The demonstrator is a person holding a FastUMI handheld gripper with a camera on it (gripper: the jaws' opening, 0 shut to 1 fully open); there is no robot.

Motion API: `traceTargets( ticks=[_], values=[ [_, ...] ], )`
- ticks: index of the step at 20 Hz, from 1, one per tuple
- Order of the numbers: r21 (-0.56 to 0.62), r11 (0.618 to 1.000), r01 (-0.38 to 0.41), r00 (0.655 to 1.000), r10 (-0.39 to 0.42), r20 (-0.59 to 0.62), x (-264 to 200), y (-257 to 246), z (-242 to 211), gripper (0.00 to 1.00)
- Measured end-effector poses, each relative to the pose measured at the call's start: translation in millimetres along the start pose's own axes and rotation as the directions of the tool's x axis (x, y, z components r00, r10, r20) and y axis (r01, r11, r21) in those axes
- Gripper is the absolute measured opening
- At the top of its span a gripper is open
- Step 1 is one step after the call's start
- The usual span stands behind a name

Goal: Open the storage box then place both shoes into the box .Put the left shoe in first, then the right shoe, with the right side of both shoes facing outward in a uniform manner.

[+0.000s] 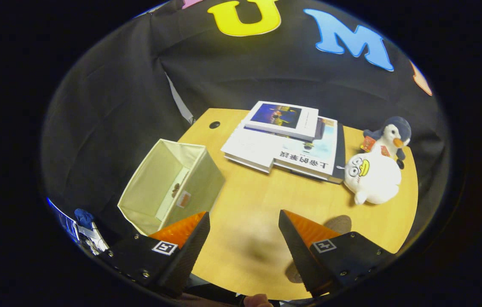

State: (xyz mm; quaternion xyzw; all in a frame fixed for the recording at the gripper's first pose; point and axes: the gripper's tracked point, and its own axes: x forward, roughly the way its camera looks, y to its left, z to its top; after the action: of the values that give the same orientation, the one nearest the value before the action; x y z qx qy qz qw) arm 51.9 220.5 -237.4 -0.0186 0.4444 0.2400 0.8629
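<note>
A pale fabric storage box [168,187], square-walled and open-topped, is being seen on the smooth wooden table [258,204], just ahead of the left finger. The gripper [244,232] is being held above the tabletop, fingers spread wide with nothing between them. Stacked books [286,140] and two plush toys [377,164] are lying beyond.

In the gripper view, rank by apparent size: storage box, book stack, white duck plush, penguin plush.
1-2. Book stack and storage box: alike; the box sits nearer, so unranked.
3. White duck plush.
4. Penguin plush.
Gripper open over bare table.
</note>
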Motion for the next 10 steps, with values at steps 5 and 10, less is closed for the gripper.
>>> traceTargets(
  ticks=[5, 10],
  values=[
    [0.059, 0.997, 0.046, 0.999, -0.046, 0.01, -9, -48, -25, 0.99],
    [0.119, 0.982, 0.144, 0.989, -0.145, -0.006, -15, -110, -56, 0.99]
  ],
)
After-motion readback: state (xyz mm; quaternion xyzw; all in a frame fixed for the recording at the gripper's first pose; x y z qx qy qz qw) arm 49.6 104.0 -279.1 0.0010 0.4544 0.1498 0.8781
